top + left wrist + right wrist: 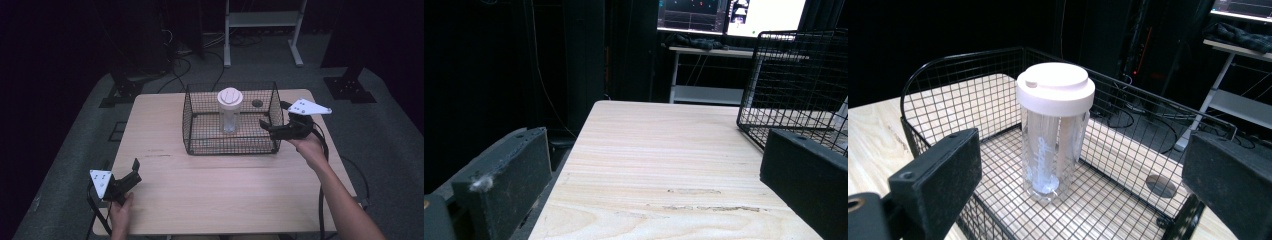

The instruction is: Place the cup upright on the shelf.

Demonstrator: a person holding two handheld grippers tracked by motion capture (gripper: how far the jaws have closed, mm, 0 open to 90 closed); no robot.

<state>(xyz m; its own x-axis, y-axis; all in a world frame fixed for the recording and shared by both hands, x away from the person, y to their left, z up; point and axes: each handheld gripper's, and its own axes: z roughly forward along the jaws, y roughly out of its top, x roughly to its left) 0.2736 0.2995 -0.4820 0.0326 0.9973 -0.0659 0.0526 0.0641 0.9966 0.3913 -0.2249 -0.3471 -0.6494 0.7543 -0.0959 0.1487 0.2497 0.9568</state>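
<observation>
Clear tumbler [1055, 134] upright inside wire basket [1128, 90]

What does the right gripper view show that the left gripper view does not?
Right gripper view alone: a clear bottle with a white lid standing upright inside the wire basket, framed by the right gripper's open jaws, and a round hole in the table beyond the basket.

Left gripper view alone: a long bare stretch of table ahead of the left gripper's open jaws, and lit monitors behind.

Shared: the black wire basket, the pale wooden table, the dark room and a white-legged desk behind.
</observation>
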